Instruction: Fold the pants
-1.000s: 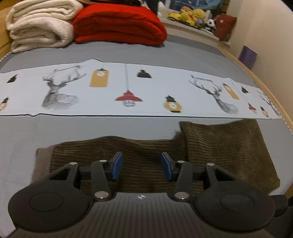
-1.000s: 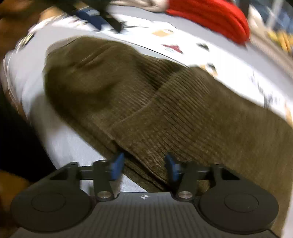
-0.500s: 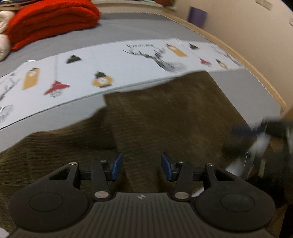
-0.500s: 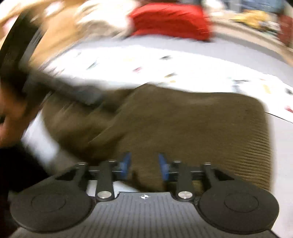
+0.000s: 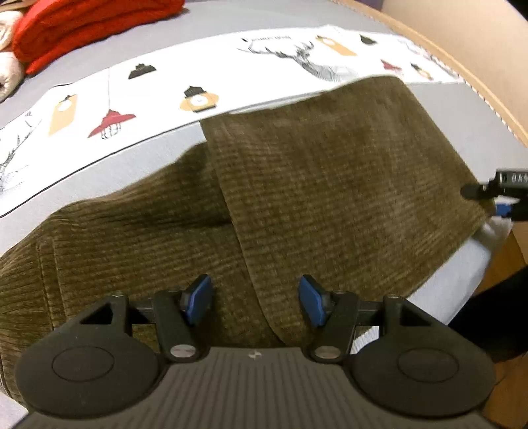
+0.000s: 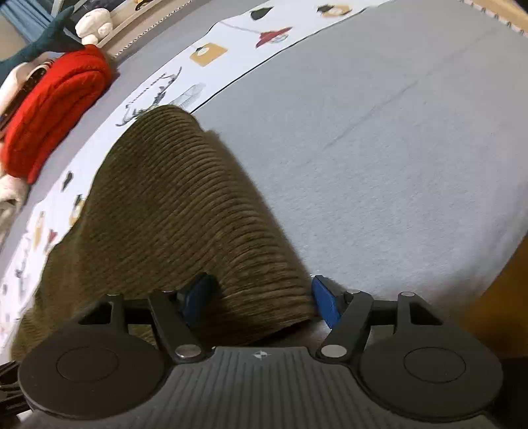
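Olive-brown corduroy pants point(image 5: 297, 184) lie partly folded on a grey bed sheet point(image 5: 462, 283), one layer lapped over another. My left gripper point(image 5: 254, 302) is open, its blue pads straddling the near edge of the upper layer's fold. In the right wrist view the pants point(image 6: 171, 211) run away to the left. My right gripper point(image 6: 260, 298) is open with the end edge of the pants between its pads. It also shows in the left wrist view point(image 5: 501, 198) at the pants' right corner.
A white printed strip point(image 5: 184, 85) with deer and lamps crosses the bed behind the pants. A red folded blanket point(image 5: 82, 23) and a cream one point(image 5: 8, 66) lie at the far side. A wooden bed edge point(image 5: 462, 72) runs along the right.
My left gripper moved right and closer over the pants. My right gripper swung round to the pants' right end, and its jaws now straddle that edge.
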Demonstrator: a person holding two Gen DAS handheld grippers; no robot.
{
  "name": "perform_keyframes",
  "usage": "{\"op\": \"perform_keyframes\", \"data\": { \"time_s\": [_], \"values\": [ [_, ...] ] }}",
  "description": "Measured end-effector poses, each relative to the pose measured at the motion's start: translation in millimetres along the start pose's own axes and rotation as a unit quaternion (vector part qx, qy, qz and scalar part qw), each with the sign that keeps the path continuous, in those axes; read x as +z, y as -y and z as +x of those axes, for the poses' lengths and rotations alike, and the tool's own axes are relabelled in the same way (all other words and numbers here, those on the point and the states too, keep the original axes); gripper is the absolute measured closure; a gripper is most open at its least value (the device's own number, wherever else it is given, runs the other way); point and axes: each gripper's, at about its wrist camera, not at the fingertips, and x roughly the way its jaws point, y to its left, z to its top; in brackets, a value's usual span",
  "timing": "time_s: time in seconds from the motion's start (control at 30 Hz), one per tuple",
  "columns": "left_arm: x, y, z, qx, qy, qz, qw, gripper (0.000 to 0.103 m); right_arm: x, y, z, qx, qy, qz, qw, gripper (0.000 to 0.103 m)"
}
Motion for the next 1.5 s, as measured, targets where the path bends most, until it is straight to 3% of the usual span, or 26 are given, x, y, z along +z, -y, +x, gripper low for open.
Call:
{"op": "perform_keyframes", "data": {
  "time_s": [0.07,0.2,0.33,0.43,0.53,0.6,0.67,0.77,0.87,1.03,1.2,1.3,1.37,1.5],
  "values": [
    [5.8,-3.8,-4.9,0.001,0.015,-0.011,0.9998,0.038,-0.3,-5.1,-1.1,-0.008,0.003,-0.020,1.000,0.036],
    [13.8,-10.4,-25.1,-0.013,0.065,-0.041,0.9970,0.037,2.7,-11.8,-13.4,-0.003,0.024,-0.039,0.999,0.065],
    [21.9,-13.6,-49.9,-0.085,0.131,-0.077,0.9846,0.030,-10.9,-47.9,-45.7,0.004,0.090,-0.139,0.986,0.074],
    [27.7,-13.8,-64.9,-0.173,0.168,-0.102,0.9652,0.013,-37.8,-91.9,-78.6,0.031,0.168,-0.270,0.948,0.075],
    [33.0,-11.3,-69.0,-0.251,0.177,-0.118,0.9445,0.010,-75.6,-128.5,-95.6,0.056,0.214,-0.375,0.900,0.075],
    [37.1,-9.5,-68.3,-0.282,0.179,-0.128,0.9340,0.010,-100.3,-145.3,-98.9,0.070,0.229,-0.425,0.873,0.075],
    [41.2,-7.8,-64.4,-0.290,0.177,-0.137,0.9305,0.009,-122.4,-162.4,-95.9,0.069,0.242,-0.483,0.839,0.076],
    [46.7,-4.3,-59.4,-0.284,0.164,-0.142,0.9340,0.009,-148.9,-179.5,-90.7,0.076,0.250,-0.546,0.796,0.076],
    [50.5,-2.7,-60.3,-0.276,0.173,-0.134,0.9360,0.009,-167.2,-191.4,-88.7,0.081,0.254,-0.583,0.767,0.076],
    [50.1,-5.2,-70.8,-0.269,0.189,-0.118,0.9372,0.009,-182.7,-202.8,-85.7,0.087,0.259,-0.616,0.739,0.076],
    [47.9,-6.8,-69.2,-0.243,0.184,-0.099,0.9472,0.011,-191.0,-208.1,-82.2,0.095,0.258,-0.635,0.721,0.076],
    [47.8,-5.7,-61.1,-0.186,0.166,-0.079,0.9652,0.043,-196.4,-209.4,-81.2,0.104,0.257,-0.645,0.712,0.076],
    [46.5,-10.9,-50.2,-0.165,0.139,-0.084,0.9728,0.073,-198.4,-208.2,-82.0,0.108,0.255,-0.647,0.711,0.076],
    [41.3,-22.4,-48.0,-0.147,0.131,-0.094,0.9759,0.082,-193.0,-203.7,-81.4,0.115,0.250,-0.645,0.713,0.076]
  ]
}}
